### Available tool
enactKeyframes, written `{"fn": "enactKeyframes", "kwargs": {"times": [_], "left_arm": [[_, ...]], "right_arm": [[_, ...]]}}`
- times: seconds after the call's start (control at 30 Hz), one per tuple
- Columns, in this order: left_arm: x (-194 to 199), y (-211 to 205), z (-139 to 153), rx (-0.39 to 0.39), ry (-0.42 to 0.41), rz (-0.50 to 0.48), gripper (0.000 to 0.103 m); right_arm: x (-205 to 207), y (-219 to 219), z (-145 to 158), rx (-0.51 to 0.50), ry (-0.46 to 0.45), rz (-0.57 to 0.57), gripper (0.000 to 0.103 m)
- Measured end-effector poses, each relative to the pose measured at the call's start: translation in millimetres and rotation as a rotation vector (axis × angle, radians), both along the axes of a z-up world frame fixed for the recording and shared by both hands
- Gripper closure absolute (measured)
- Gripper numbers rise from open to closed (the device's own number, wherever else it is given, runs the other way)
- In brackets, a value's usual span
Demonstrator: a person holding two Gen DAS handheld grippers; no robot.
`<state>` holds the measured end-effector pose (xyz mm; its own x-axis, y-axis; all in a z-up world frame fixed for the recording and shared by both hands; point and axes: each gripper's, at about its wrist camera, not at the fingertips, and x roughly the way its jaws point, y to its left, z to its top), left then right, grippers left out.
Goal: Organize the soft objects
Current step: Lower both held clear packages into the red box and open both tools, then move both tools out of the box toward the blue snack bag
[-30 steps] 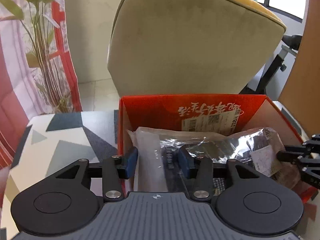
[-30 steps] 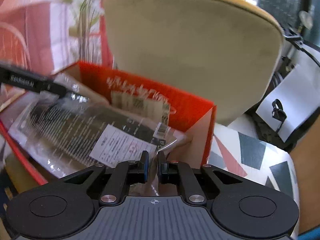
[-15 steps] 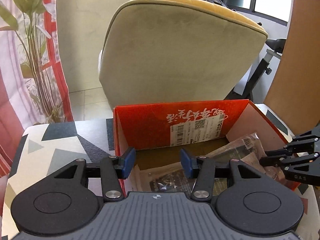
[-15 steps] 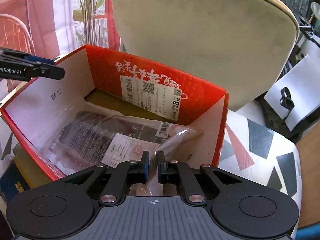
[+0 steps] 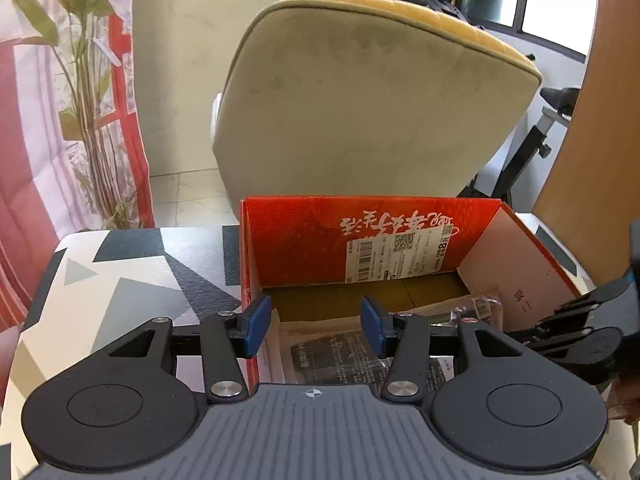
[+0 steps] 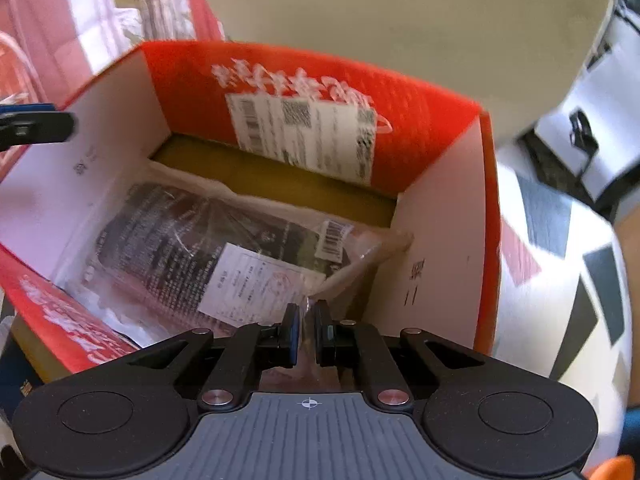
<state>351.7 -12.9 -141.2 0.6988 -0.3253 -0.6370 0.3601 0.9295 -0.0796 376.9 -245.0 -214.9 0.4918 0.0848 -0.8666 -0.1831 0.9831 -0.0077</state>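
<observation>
A soft packet sealed in clear plastic (image 6: pixel 208 256), dark inside with a white printed label, lies on the floor of an open red cardboard box (image 6: pixel 312 92), slanting from the box's left wall toward its right-hand one. The right hand-held gripper (image 6: pixel 306 330) reaches down over the near edge with its jaws drawn together, and a fold of the packet's clear film sits pinched between the pads at the packet's near corner. The left hand-held gripper (image 5: pixel 314 326) hovers at the box's near left corner with its blue pads well apart and nothing between them; the left wall of the box runs below, between the two pads. The box stands on a worktop (image 5: pixel 120 276) covered in a grey, black and white geometric pattern, with a pale upholstered chair (image 5: pixel 360 100) close behind it and a tall leafy plant (image 5: pixel 80 80) off to the left.

The step in hand looks like the lowering of the packet into the box, nearly done, since the packet already appears to rest on the bottom. The next move would call for the right jaws to part and let go of the film, then a lift straight up clear of the walls, so that the clinging plastic does not drag the packet back out. Whether more soft things wait outside the box cannot be told from here.
</observation>
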Motion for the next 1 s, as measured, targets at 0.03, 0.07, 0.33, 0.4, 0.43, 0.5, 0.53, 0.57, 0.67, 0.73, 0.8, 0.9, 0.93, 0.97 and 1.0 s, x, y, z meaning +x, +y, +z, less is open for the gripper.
{"fn": "enactKeyframes", "kwargs": {"times": [0.03, 0.07, 0.33, 0.4, 0.43, 0.5, 0.53, 0.57, 0.67, 0.73, 0.8, 0.9, 0.93, 0.97, 1.0], "left_arm": [[-2.8, 0.8, 1.8, -0.006, -0.002, 0.002, 0.051], [-6.0, 1.4, 3.5, -0.008, -0.006, 0.003, 0.051], [-45.1, 11.3, 19.8, -0.004, -0.052, 0.020, 0.051], [-57.2, 14.4, 22.5, -0.007, -0.065, 0.027, 0.051], [-62.8, 15.9, 23.7, -0.009, -0.072, 0.029, 0.051], [-76.9, 17.7, 24.8, -0.010, -0.086, 0.029, 0.051], [-85.0, 18.9, 24.5, -0.012, -0.092, 0.033, 0.051], [-91.5, 19.6, 23.8, -0.013, -0.094, 0.036, 0.049], [-111.6, 20.5, 18.4, -0.015, -0.103, 0.052, 0.043], [-123.8, 19.9, 12.9, -0.018, -0.107, 0.060, 0.040], [-133.1, 19.6, 8.0, -0.029, -0.103, 0.064, 0.036], [-146.3, 19.7, 0.1, -0.047, -0.092, 0.076, 0.030], [-150.6, 20.7, -2.0, -0.057, -0.091, 0.079, 0.030], [-155.0, 21.5, -4.8, -0.071, -0.085, 0.079, 0.030], [-158.5, 21.9, -7.9, -0.083, -0.076, 0.076, 0.030]], "right_arm": [[1.2, 1.4, -0.3, -0.008, 0.006, -0.002, 0.094], [2.1, 3.0, -0.6, -0.013, 0.016, -0.010, 0.092], [-28.7, 11.3, 29.9, -0.038, -0.151, -0.042, 0.043], [-45.3, 9.6, 45.0, -0.017, -0.237, -0.046, 0.039], [-51.9, 8.1, 51.4, -0.001, -0.269, -0.042, 0.036], [-71.1, 4.0, 63.4, 0.032, -0.341, -0.045, 0.029], [-80.6, 0.8, 69.0, 0.054, -0.377, -0.043, 0.027], [-89.9, -0.7, 72.4, 0.073, -0.405, -0.043, 0.021], [-122.6, -4.2, 78.3, 0.134, -0.492, -0.048, 0.003], [-143.2, -3.9, 75.6, 0.158, -0.540, -0.061, 0.000], [-160.3, -4.3, 70.6, 0.191, -0.558, -0.077, 0.000], [-178.8, -3.8, 59.0, 0.258, -0.547, -0.107, 0.000], [-185.0, -2.4, 55.6, 0.264, -0.552, -0.118, 0.000], [-192.3, -1.5, 51.8, 0.269, -0.560, -0.124, 0.000], [-199.6, -0.7, 48.0, 0.277, -0.570, -0.124, 0.000]]}}
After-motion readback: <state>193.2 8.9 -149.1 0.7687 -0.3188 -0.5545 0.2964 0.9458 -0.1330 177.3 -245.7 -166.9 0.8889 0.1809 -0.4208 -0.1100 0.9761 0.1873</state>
